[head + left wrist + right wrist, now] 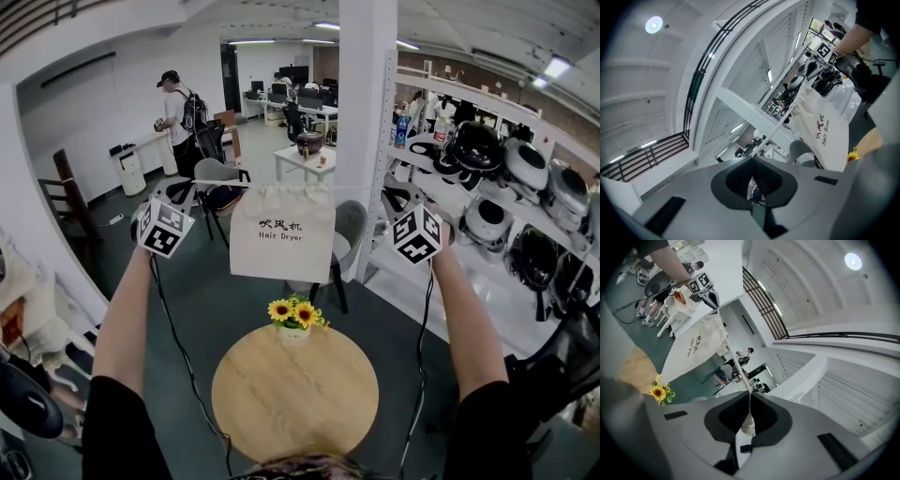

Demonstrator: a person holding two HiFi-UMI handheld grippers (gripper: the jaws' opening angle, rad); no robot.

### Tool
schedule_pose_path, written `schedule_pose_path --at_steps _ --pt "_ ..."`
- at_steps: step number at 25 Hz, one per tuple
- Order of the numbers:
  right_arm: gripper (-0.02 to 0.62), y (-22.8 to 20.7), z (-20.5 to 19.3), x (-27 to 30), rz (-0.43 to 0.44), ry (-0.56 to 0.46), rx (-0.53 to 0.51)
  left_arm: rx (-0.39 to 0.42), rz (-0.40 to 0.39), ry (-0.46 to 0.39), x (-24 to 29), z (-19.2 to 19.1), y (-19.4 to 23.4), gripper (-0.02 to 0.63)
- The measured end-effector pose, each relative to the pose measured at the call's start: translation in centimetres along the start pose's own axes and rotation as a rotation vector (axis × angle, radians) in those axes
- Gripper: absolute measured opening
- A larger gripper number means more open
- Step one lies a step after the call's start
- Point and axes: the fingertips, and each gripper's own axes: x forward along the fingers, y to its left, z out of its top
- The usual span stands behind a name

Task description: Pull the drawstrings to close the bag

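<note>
A cream cloth bag (282, 232) printed "Hair Dryer" hangs in the air between my two grippers, its mouth gathered along the top. Thin white drawstrings run taut from its top corners to both sides. My left gripper (194, 190) is shut on the left drawstring (778, 124), which enters the closed jaws (752, 161). My right gripper (392, 194) is shut on the right drawstring (733, 362), with its knotted end (747, 425) behind the jaws (749, 397). Each gripper view shows the bag (820, 126) (696, 350) and the opposite gripper beyond it.
Below the bag stands a round wooden table (295, 403) with a small pot of sunflowers (295, 314). A white pillar (366, 112) and a grey chair (349, 230) are behind the bag. Shelves of helmets (506, 187) fill the right. A person (178, 112) stands far back left.
</note>
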Motion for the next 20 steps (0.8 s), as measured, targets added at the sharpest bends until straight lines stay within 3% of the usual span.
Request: schedule_pose_path --at_steps 20 --pt "0.009 -0.06 -0.05 0.04 -0.008 -0.011 -0.010 0.006 -0.008 0.008 0.10 -0.21 -0.32 0.017"
